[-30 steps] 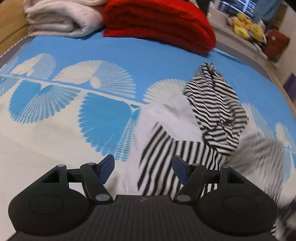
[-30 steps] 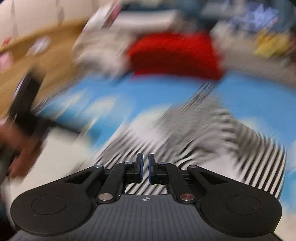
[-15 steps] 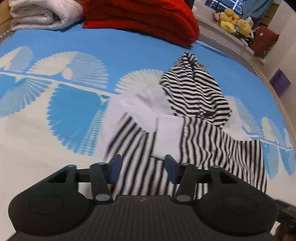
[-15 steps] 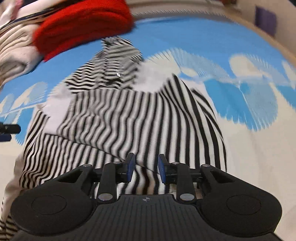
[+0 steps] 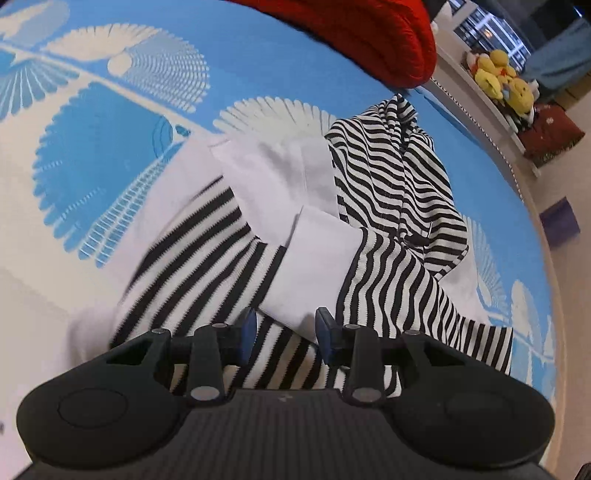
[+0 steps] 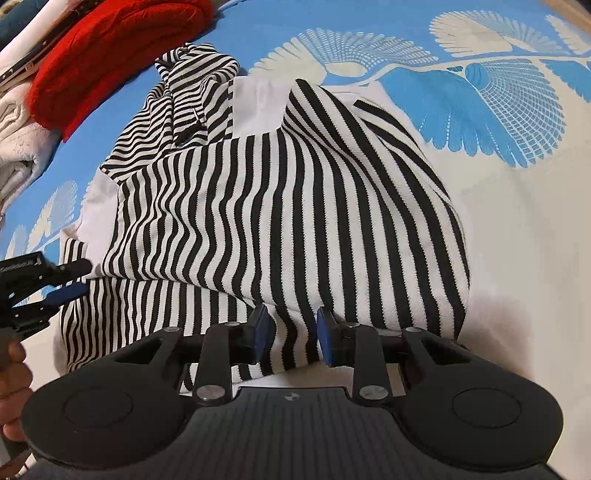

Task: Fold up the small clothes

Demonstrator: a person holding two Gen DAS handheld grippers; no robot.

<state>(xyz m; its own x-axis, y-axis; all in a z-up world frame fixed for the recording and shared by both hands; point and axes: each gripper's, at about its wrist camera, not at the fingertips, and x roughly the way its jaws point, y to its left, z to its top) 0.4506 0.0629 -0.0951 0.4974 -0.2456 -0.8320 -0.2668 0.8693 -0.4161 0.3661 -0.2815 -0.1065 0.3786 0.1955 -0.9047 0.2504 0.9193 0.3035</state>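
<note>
While the striped garment [image 6: 280, 206] is lying half-folded on the blue patterned bedspread [image 5: 110, 155], the left gripper [image 5: 283, 334] and right gripper [image 6: 291, 332] are hovering with jaws apart at its near hem, probably lining up the next fold

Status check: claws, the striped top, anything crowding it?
Left claw open, right claw open, both low over the hem. Striped top rumpled, unfolded on the bedspread. Red blanket beyond, apart.

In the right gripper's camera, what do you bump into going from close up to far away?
Right gripper → striped garment → blue patterned bedspread, with the red folded blanket at the far left.
</note>
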